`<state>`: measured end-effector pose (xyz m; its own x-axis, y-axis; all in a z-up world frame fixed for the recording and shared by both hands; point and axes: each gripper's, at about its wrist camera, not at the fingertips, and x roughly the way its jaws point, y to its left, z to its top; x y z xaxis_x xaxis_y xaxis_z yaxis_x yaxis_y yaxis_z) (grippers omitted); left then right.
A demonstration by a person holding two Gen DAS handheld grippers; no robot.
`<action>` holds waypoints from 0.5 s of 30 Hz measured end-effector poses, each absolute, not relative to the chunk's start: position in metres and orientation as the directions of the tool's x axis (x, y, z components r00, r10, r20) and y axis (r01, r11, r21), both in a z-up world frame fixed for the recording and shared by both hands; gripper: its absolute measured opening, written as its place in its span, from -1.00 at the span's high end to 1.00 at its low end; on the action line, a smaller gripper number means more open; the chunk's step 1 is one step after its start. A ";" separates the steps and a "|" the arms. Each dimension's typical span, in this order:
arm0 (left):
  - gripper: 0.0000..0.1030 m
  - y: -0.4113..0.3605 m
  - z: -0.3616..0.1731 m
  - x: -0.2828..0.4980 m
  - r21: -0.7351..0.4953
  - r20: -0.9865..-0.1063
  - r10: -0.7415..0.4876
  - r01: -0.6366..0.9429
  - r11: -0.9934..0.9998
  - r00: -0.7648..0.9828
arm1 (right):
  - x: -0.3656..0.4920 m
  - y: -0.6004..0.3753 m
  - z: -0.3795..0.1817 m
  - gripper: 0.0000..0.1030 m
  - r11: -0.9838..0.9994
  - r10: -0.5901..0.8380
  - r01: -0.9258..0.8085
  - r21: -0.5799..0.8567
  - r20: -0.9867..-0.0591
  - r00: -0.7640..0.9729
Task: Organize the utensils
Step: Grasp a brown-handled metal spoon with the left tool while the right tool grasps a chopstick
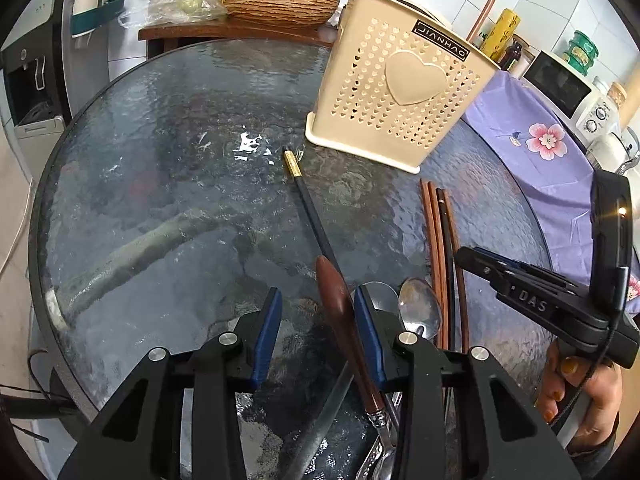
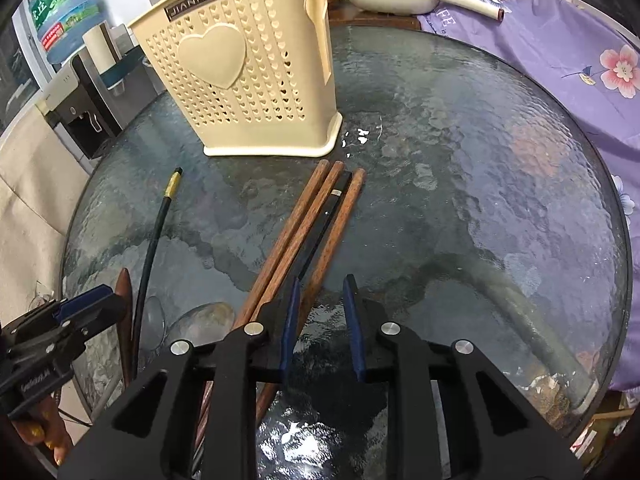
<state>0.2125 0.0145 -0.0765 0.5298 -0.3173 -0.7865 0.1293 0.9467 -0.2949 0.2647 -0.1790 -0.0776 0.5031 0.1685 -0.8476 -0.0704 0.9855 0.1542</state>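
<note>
Brown wooden handle (image 1: pixel 336 292) between left claw (image 1: pixel 318 308) pads, contact unclear, its metal end cut off below, right claw (image 2: pixel 322 304) part-open beside chopsticks (image 2: pixel 316 216), gripping nothing, cream holder (image 2: pixel 248 76) beyond on glass worktop (image 2: pixel 460 184).

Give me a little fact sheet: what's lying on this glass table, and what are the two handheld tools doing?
table: round table of textured glass
holder: cream perforated holder with a heart, standing upright; contents not visible
chopstick bundle: chopstick bundle, three brown and one black, lying side by side
stray chopstick: black gold-banded chopstick, lying apart
spoons: two metal spoons near the bundle
left gripper: left gripper, jaws open, with the wooden-handled utensil between them
right gripper: right gripper, jaws open at the bundle's edge, only glass between them
</note>
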 end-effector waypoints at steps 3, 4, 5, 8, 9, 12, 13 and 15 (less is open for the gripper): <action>0.39 0.011 -0.078 0.213 -0.293 -0.789 -0.320 0.137 0.946 0.524 | 0.266 -0.177 -0.078 0.66 0.990 0.143 -0.071 0.124 -0.851 0.506; 0.42 0.011 -0.078 0.213 -0.293 -0.791 -0.321 0.137 0.946 0.521 | 0.267 -0.176 -0.078 0.66 0.990 0.142 -0.073 0.122 -0.851 0.506; 0.43 0.010 -0.079 0.214 -0.294 -0.793 -0.321 0.136 0.946 0.518 | 0.268 -0.177 -0.078 0.66 0.990 0.142 -0.074 0.121 -0.851 0.506; 0.45 0.008 -0.083 0.216 -0.301 -0.797 -0.330 0.141 0.943 0.505 | 0.272 -0.177 -0.077 0.66 0.991 0.130 -0.074 0.107 -0.855 0.502; 0.46 0.008 -0.084 0.217 -0.310 -0.795 -0.338 0.141 0.940 0.503 | 0.273 -0.177 -0.078 0.66 0.992 0.127 -0.076 0.103 -0.855 0.502; 0.52 0.005 -0.086 0.221 -0.321 -0.797 -0.348 0.142 0.936 0.493 | 0.280 -0.173 -0.077 0.66 0.993 0.115 -0.083 0.085 -0.859 0.498; 0.57 0.004 -0.087 0.222 -0.323 -0.797 -0.349 0.140 0.936 0.492 | 0.282 -0.173 -0.077 0.66 0.993 0.113 -0.083 0.083 -0.860 0.498; 0.63 0.004 -0.087 0.223 -0.329 -0.798 -0.354 0.139 0.934 0.489 | 0.286 -0.172 -0.077 0.69 0.994 0.106 -0.082 0.075 -0.862 0.496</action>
